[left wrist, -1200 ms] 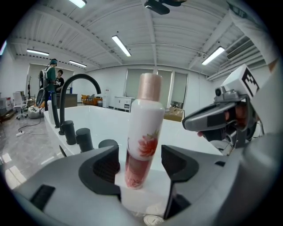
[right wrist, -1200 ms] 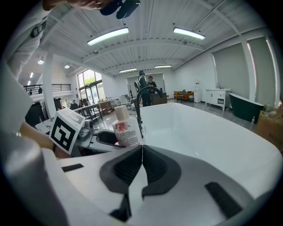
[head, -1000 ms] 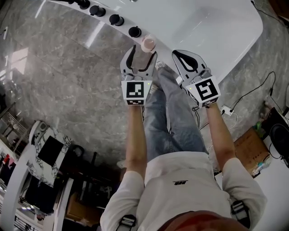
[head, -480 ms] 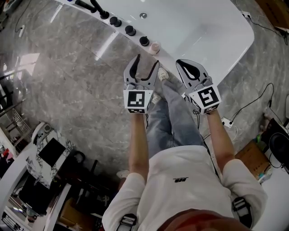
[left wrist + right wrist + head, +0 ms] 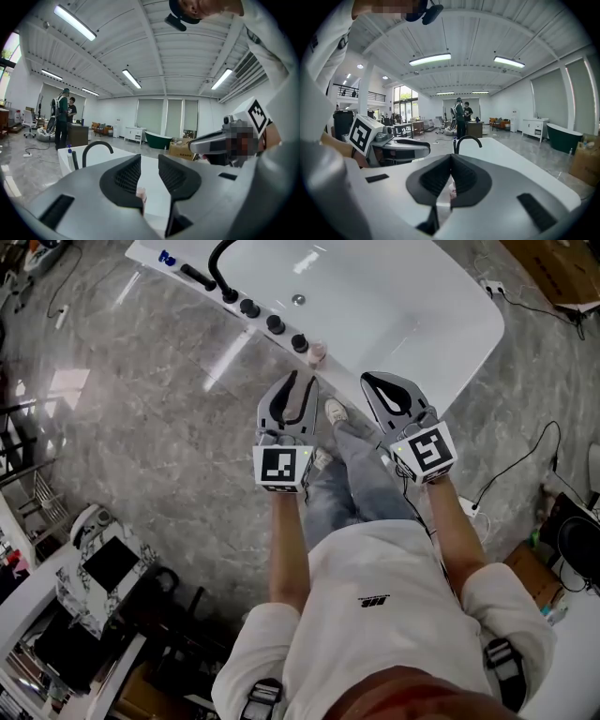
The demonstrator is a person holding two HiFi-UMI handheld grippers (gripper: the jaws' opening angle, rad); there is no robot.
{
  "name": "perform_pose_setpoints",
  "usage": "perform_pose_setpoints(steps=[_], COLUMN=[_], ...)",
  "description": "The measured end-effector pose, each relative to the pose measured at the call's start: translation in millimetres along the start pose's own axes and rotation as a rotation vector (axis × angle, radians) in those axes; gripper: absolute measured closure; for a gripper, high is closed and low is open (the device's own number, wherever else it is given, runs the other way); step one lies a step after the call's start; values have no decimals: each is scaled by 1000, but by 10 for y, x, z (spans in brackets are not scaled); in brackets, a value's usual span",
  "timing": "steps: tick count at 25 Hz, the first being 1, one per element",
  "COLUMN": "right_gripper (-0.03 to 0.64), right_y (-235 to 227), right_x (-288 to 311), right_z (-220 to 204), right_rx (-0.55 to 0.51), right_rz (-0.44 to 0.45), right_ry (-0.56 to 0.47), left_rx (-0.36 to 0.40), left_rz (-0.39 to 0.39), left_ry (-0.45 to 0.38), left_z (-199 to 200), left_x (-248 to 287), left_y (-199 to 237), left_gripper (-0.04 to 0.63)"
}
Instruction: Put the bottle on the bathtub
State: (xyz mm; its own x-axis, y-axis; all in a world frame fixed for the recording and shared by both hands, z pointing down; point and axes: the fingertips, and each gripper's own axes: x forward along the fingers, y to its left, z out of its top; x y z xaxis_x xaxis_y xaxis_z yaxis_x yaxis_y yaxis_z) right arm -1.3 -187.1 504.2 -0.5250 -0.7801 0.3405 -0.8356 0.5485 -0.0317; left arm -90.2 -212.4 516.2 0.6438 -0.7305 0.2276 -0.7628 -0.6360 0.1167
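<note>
A small pink bottle (image 5: 317, 352) stands upright on the near rim of the white bathtub (image 5: 394, 306), beside a row of black knobs. My left gripper (image 5: 302, 381) hovers just short of it, open and empty, clear of the bottle. In the left gripper view the bottle (image 5: 140, 193) peeks out low between the spread jaws, with the bathtub (image 5: 117, 155) behind. My right gripper (image 5: 372, 381) is shut on nothing, to the right of the bottle. In the right gripper view the bottle (image 5: 451, 191) shows under the closed jaws.
Several black knobs (image 5: 274, 322) and a curved black faucet (image 5: 220, 259) line the tub rim. The person's legs and a shoe (image 5: 336, 411) are below the grippers. Cables and a power strip (image 5: 469, 507) lie on the marble floor at right. Two people (image 5: 61, 122) stand far off.
A second ago the left gripper's jaws were around the bottle at the rim. It has let go and both grippers have drawn back from the tub; the bottle stays standing.
</note>
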Motion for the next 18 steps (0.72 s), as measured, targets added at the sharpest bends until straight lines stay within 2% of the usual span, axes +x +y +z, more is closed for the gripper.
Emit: perform_pose_setpoints(steps=[6,18], right_gripper=[623,621], right_y=[72,144], right_x=[-162,-264], right_z=[310,347], right_rx=[-24,0], right_rz=[4,-2], right_ry=[-36,-49], left_rx=[17,58], left_rz=[5,0], left_ry=[-21,-13], left_z=[285,458], left_x=[-215,-323], left_y=[-118,-176], left_gripper=[566,578])
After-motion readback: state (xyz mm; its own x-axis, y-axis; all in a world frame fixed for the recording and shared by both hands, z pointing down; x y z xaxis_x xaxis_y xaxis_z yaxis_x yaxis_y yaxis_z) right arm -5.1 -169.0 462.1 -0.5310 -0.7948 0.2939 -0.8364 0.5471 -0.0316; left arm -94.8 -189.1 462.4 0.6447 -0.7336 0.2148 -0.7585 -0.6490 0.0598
